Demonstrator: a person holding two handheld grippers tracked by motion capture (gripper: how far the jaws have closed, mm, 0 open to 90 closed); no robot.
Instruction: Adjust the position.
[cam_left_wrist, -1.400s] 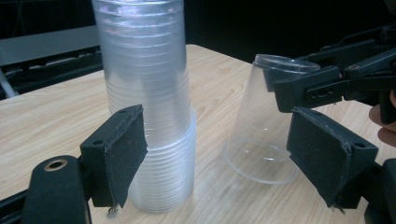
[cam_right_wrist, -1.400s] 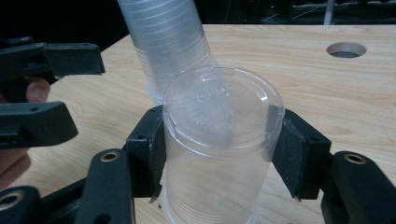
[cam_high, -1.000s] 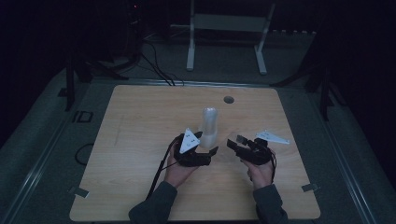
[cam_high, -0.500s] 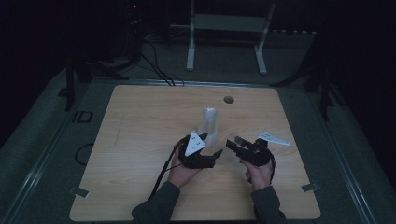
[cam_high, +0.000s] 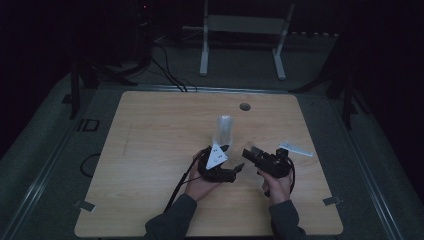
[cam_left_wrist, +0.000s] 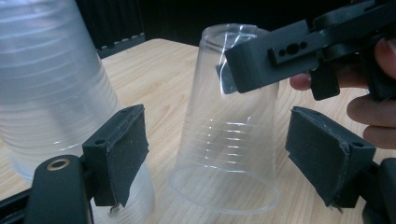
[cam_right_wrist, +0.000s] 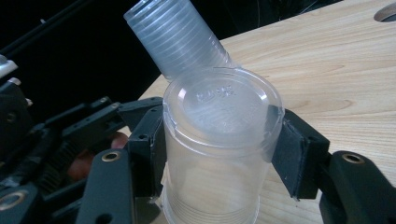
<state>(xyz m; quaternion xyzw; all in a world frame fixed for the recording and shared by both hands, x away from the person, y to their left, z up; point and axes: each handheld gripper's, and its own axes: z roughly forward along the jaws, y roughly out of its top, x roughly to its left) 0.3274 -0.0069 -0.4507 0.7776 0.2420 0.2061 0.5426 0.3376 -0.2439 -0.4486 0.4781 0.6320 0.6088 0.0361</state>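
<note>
At a dim bench, you are pinching a single clear cup (cam_right_wrist: 219, 140) in your right gripper (cam_right_wrist: 219, 154).

Your left gripper (cam_left_wrist: 224, 154) is standing with jaws apart around that upturned cup, beside the stack of cups (cam_high: 224, 130) at mid-table. The pale wooden table (cam_high: 150, 150) is sitting on grey flooring (cam_high: 45, 150), with a white stand (cam_high: 245, 30) and cables (cam_high: 165, 75) behind in darkness.

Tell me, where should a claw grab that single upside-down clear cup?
Grip the single cup across its upper wall, near the closed base, coming from the side. It stands mouth-down and tapers upward, so the stiff top fits between pads. The right claw already clamps there.
</note>
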